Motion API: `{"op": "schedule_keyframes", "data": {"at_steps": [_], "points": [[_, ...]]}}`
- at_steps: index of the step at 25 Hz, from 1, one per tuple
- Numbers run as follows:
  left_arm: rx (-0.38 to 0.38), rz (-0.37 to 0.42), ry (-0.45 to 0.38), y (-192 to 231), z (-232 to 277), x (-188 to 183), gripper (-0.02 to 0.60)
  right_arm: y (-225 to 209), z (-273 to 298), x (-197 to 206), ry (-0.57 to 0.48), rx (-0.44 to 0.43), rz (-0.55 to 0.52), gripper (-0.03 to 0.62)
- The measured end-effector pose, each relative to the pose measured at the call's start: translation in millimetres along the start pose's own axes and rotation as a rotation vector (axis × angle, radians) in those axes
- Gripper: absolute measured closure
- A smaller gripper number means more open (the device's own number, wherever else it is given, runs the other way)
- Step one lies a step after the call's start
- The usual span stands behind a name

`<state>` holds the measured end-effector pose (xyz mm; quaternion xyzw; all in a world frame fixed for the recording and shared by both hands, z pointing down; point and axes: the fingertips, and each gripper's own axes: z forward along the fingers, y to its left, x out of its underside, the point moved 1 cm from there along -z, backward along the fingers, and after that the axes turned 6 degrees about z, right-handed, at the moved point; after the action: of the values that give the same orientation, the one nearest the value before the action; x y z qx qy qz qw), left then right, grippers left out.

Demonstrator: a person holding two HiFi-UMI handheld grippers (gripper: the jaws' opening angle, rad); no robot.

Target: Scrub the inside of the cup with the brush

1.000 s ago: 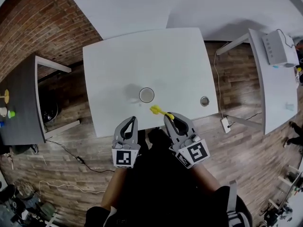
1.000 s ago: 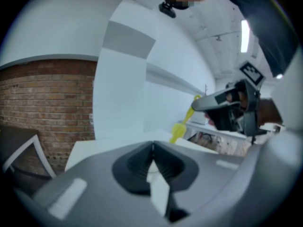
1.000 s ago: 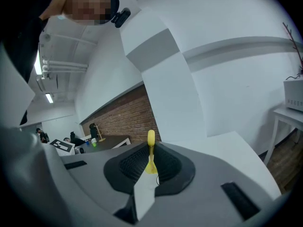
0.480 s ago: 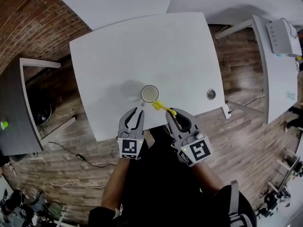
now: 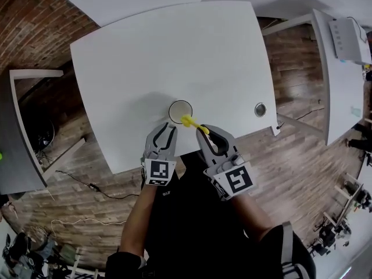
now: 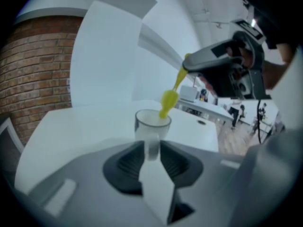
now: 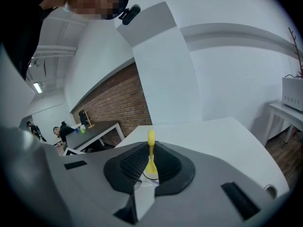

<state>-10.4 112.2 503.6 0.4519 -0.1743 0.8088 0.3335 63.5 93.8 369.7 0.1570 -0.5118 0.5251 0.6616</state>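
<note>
White table (image 5: 174, 51), left gripper (image 5: 165, 130) jaws pinching cup (image 5: 180, 110) handle, right gripper (image 5: 204, 133) jaws clamping yellow brush (image 5: 190, 122), tip at rim

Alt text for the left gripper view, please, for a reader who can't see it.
The left hand-held gripper has its jaws closed on the handle of a clear cup standing on a white table. From the upper right, the right hand-held gripper holds a yellow brush, its head at the cup's rim. A brick wall stands at left.
</note>
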Motion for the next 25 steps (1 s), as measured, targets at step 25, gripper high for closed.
{"op": "schedule_keyframes", "data": {"at_steps": [25], "points": [[0.035, 0.055, 0.004, -5.1, 5.5, 1.9, 0.523, 8.5, 38.7, 36.8, 0.13, -0.081, -0.026, 0.563]]}}
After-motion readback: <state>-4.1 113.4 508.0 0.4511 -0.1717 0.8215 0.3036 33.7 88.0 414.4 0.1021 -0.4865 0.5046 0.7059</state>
